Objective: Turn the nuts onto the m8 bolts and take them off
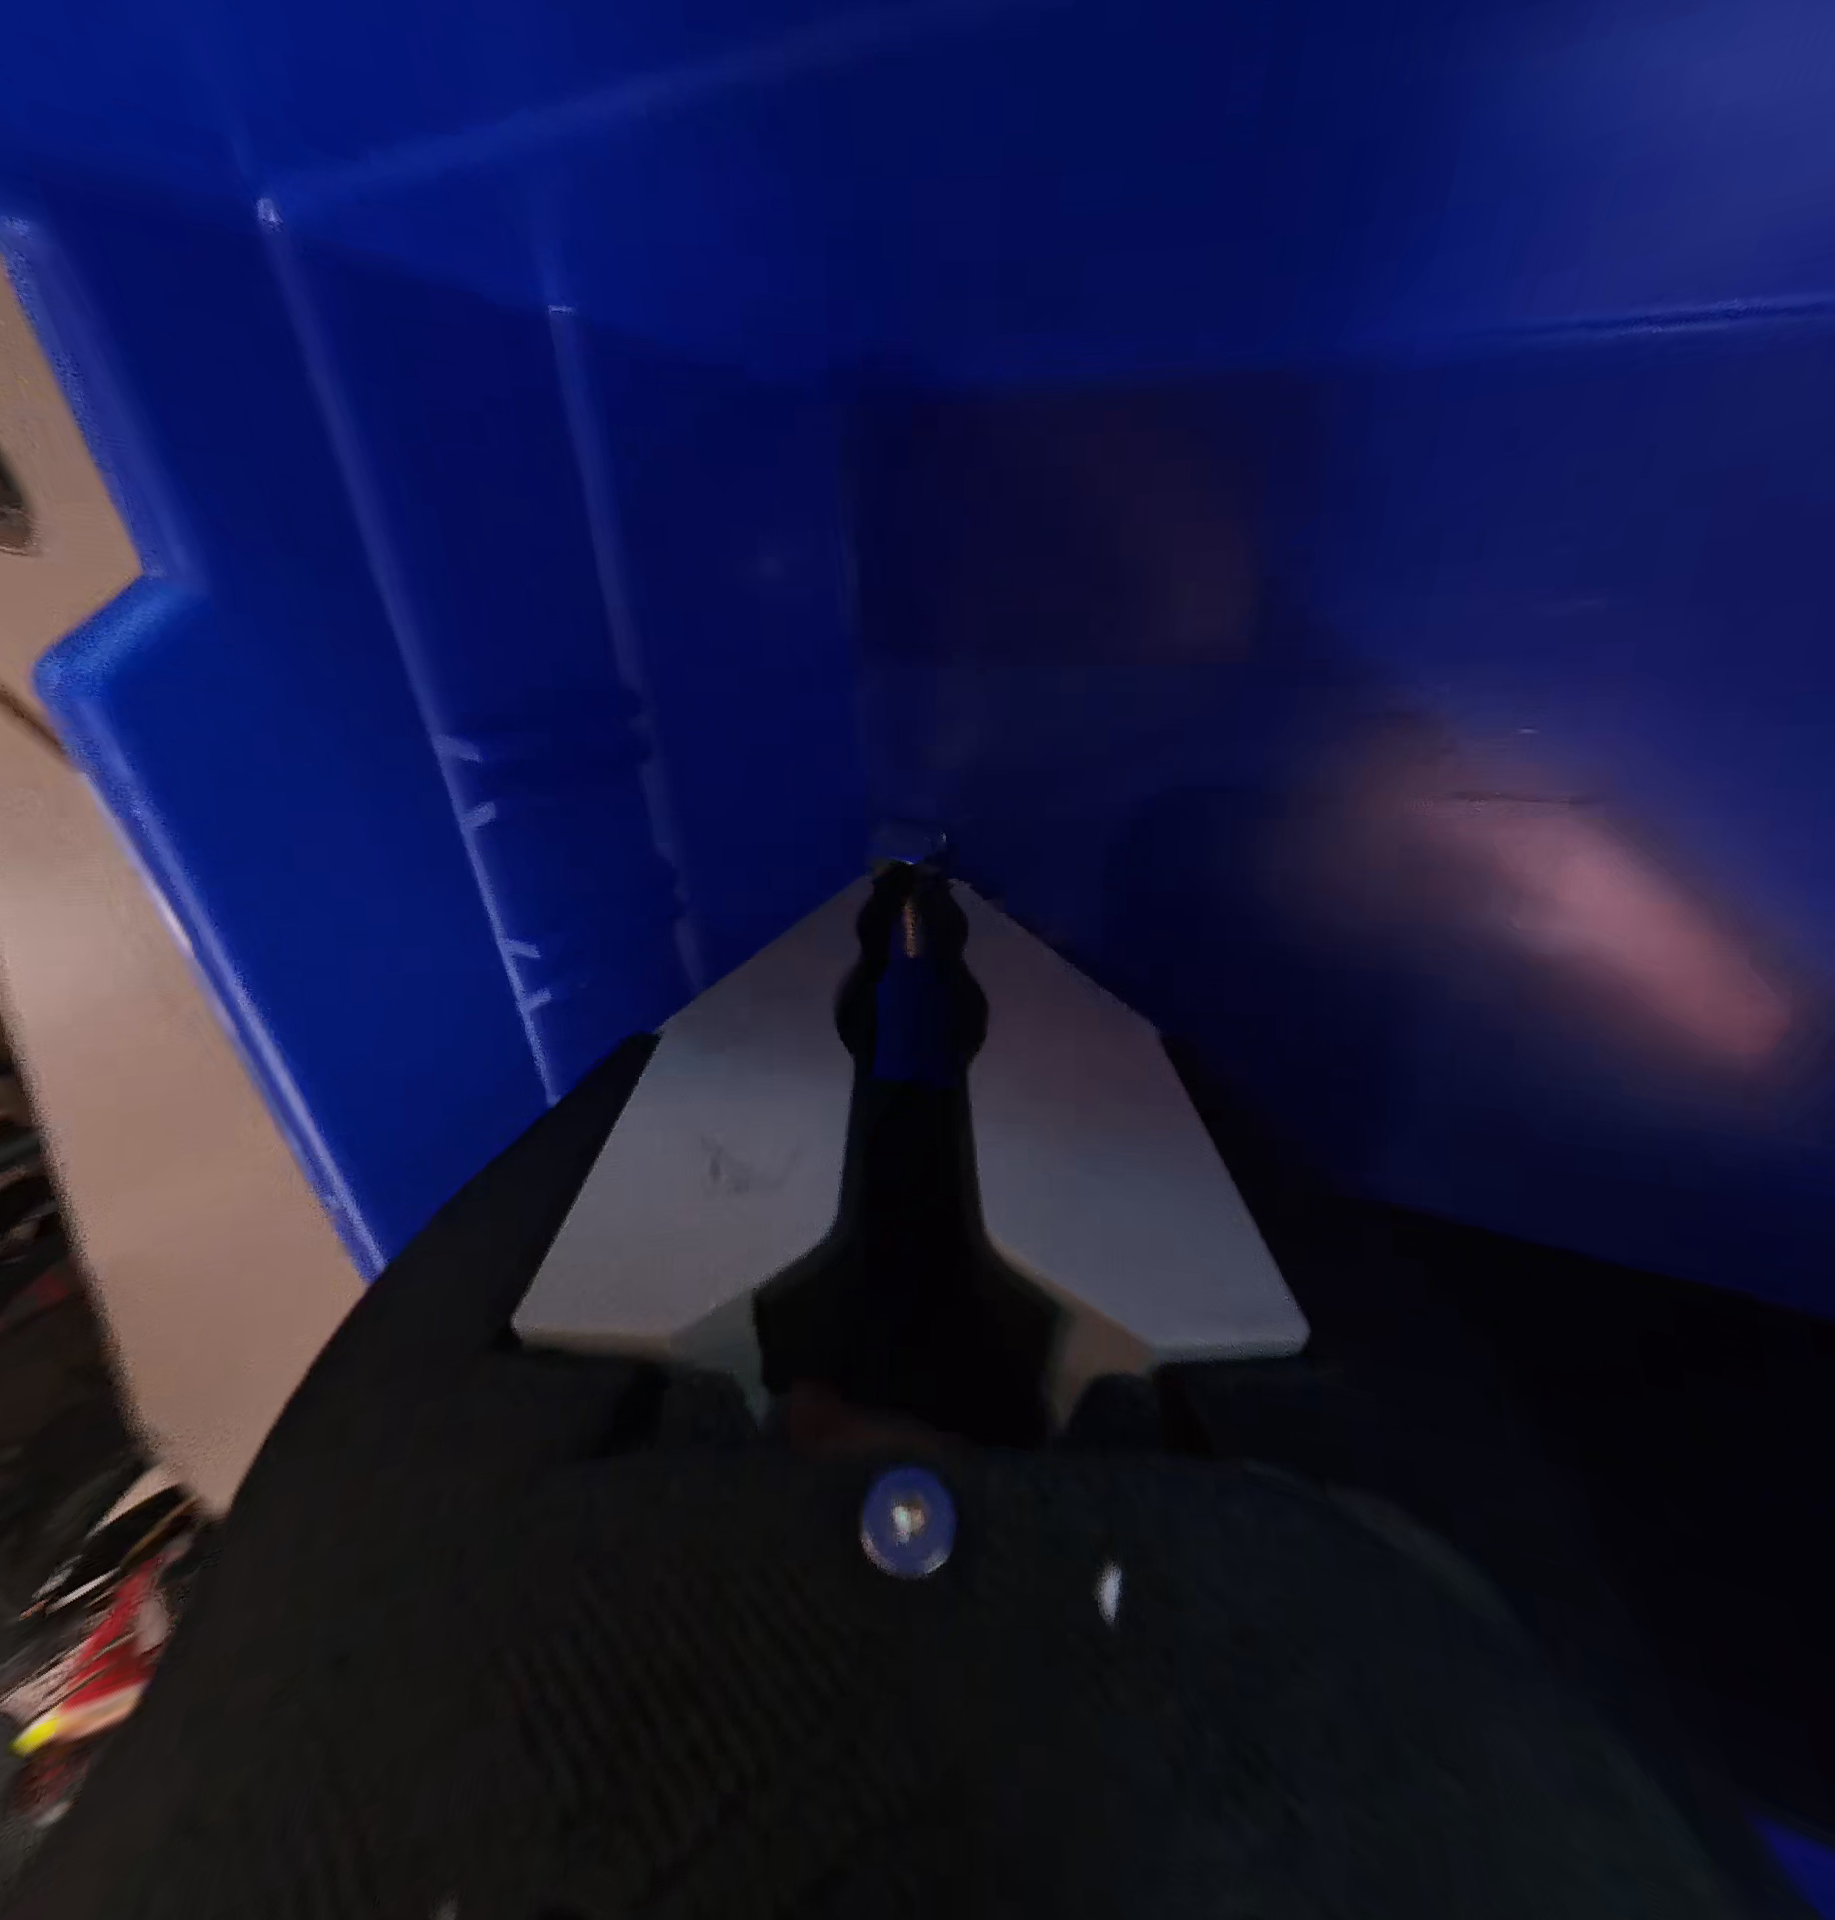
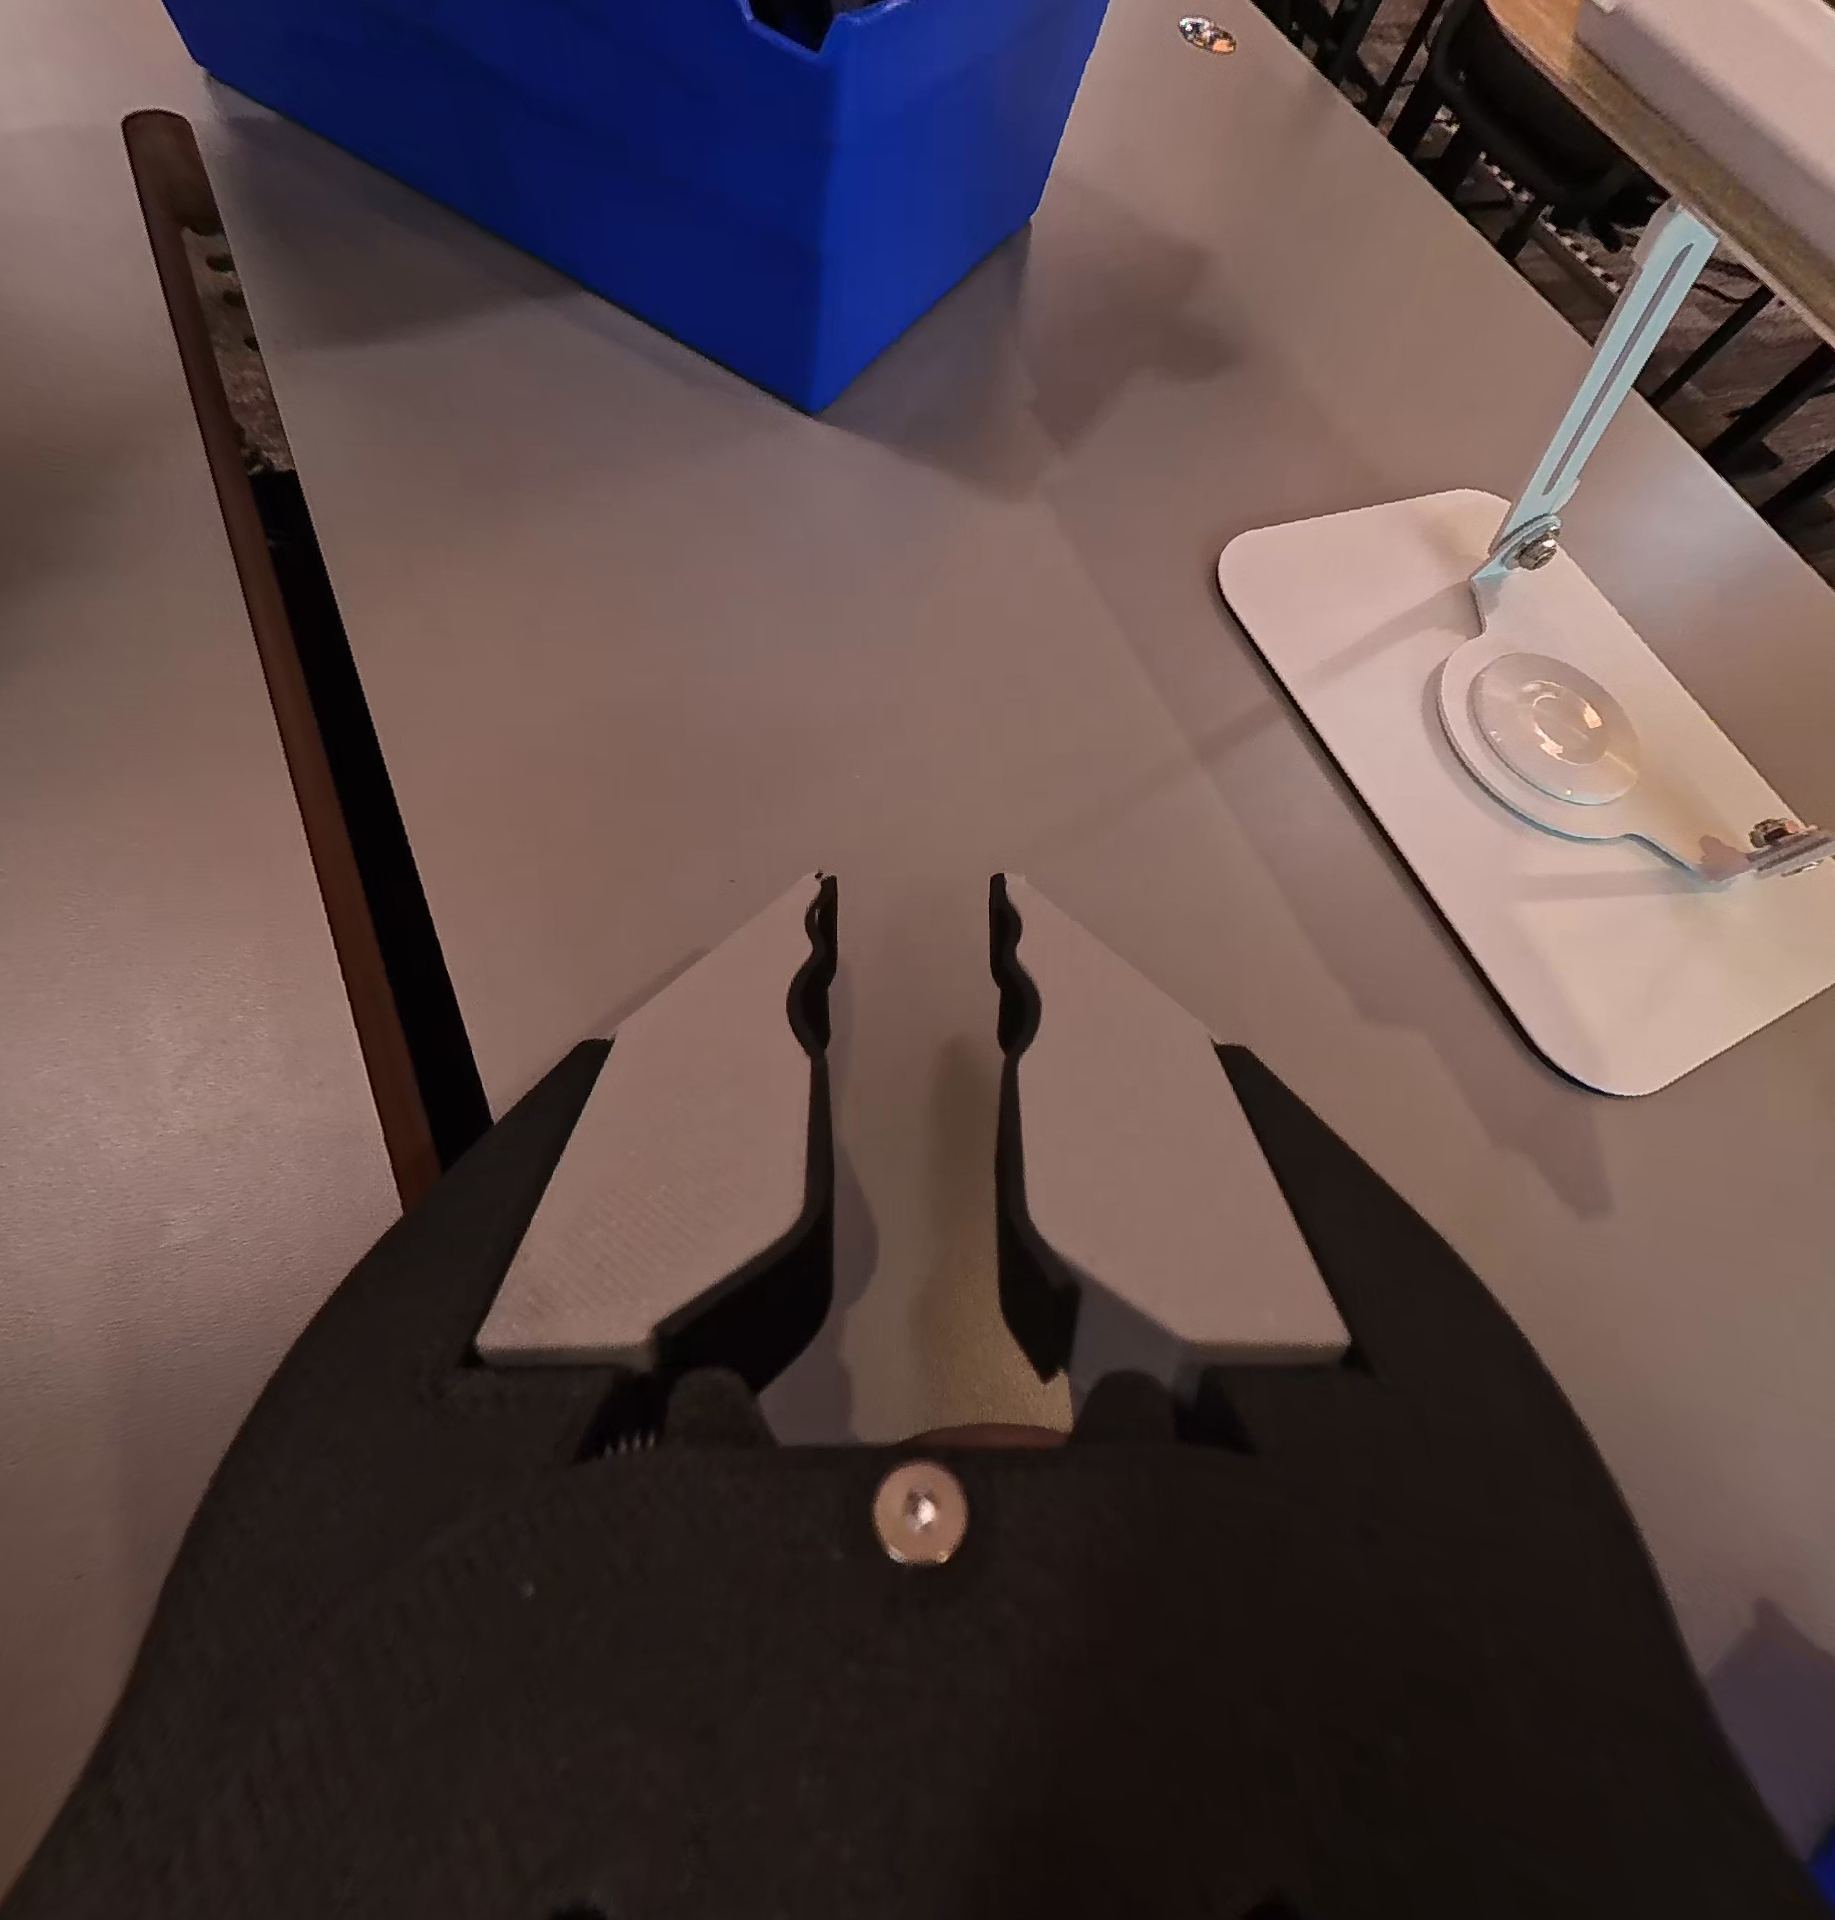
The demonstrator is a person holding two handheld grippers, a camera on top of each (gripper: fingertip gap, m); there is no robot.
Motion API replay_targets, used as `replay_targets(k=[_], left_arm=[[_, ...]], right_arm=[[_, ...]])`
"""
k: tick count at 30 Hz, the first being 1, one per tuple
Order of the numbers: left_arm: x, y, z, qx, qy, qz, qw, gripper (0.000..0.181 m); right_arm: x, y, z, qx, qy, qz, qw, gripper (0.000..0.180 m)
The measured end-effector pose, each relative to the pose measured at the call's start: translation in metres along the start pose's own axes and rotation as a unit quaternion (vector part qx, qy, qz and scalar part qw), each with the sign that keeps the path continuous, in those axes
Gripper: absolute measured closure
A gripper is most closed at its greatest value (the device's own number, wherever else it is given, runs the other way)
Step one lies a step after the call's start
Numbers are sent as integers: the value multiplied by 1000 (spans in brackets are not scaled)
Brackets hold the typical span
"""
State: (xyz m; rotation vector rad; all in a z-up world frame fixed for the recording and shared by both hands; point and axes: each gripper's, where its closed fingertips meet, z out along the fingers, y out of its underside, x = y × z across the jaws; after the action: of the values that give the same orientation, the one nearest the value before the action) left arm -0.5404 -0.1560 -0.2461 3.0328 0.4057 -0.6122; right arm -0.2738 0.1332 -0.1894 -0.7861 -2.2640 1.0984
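While deep inside the blue bin (image 1: 996,416), left gripper (image 1: 910,894) nearly closed, pinching a small metal piece (image 1: 911,920) at the very tips, with a bit of bright metal (image 1: 905,840) just beyond them. Probably a bolt, though too blurred and too small to say bolt or nut for certain. Dark inside the bin, with a pinkish smear on the right wall; no other hardware made out there.

Over the grey table (image 2: 684,644), right gripper (image 2: 913,894) wide open and holding nothing, well short of the same bin (image 2: 684,208) at the far end. To the right, a white base plate (image 2: 1339,623) with a pale blue bracket arm (image 2: 1609,364) and a clear round lens-like disc (image 2: 1552,732). Along the left, a dark brown strip (image 2: 269,623) at the table's edge.

Judged from this: very early in the job. One part perhaps just picked, no nut seen on any bolt, no threading begun. Left to do: lifting the piece clear, fetching its mate with the free gripper, turning the nut on, then off again.
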Motion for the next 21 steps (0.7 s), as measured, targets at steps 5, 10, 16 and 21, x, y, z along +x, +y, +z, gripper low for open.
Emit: replay_targets(k=[5,10,16,21], left_arm=[[37,-4,-15,19,120,-6,993,161],[37,-5,-22,22,97,12,995,142],[29,0,-21,-1,82,-52,995,129],[37,-7,-14,-4,134,-130,983,152]], right_arm=[[0,0,0,0,0,-3,1000,153],[-1,-1,-1,0,2,-4,1000,153],[-1,-2,-2,1,4,-7,1000,153],[-1,-2,-1,0,3,-8,1000,154]])
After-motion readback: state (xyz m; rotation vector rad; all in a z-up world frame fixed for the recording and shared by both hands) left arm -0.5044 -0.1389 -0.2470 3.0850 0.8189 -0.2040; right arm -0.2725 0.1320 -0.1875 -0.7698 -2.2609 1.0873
